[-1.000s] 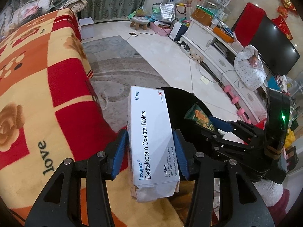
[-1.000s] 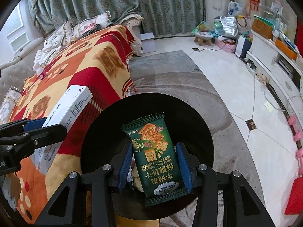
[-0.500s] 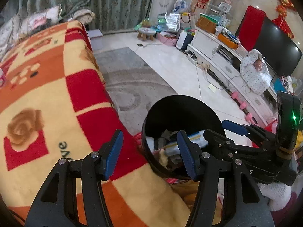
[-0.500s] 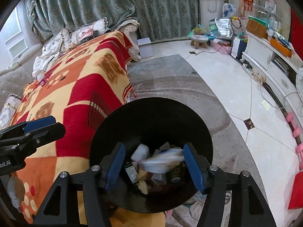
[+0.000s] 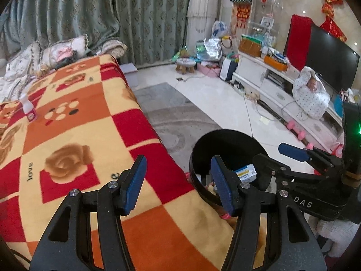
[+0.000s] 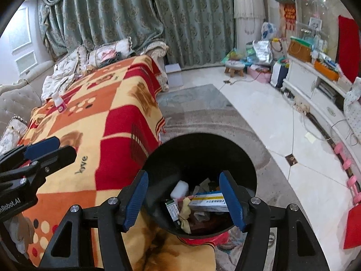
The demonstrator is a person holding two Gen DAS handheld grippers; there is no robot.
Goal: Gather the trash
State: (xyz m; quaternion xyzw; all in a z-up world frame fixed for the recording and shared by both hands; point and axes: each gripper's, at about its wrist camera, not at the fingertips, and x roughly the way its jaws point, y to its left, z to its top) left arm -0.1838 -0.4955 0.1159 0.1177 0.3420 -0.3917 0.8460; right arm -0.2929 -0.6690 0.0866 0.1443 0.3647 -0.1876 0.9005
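Observation:
A black round bin point(image 6: 246, 162) stands beside the blanket-covered bed; it also shows in the left wrist view point(image 5: 225, 140). Inside lie a white-and-blue medicine box point(image 6: 207, 202), a green wrapper point(image 6: 172, 212) and other scraps. My right gripper point(image 6: 183, 199) is open and empty above the bin's near side. My left gripper point(image 5: 178, 183) is open and empty over the blanket's edge, left of the bin. A small white bottle with a pink label point(image 5: 28, 110) stands far back on the blanket; it also shows in the right wrist view point(image 6: 59, 103).
The red, orange and yellow blanket point(image 5: 74, 131) covers the bed on the left, with pillows point(image 6: 106, 54) at its far end. A grey rug point(image 6: 191, 103) and white tile floor lie beyond the bin. A white TV cabinet point(image 5: 282, 85) runs along the right.
Both grippers opened and dropped the white tablet box and the green biscuit packet into the bin. Both have since tilted up and drawn back a little.

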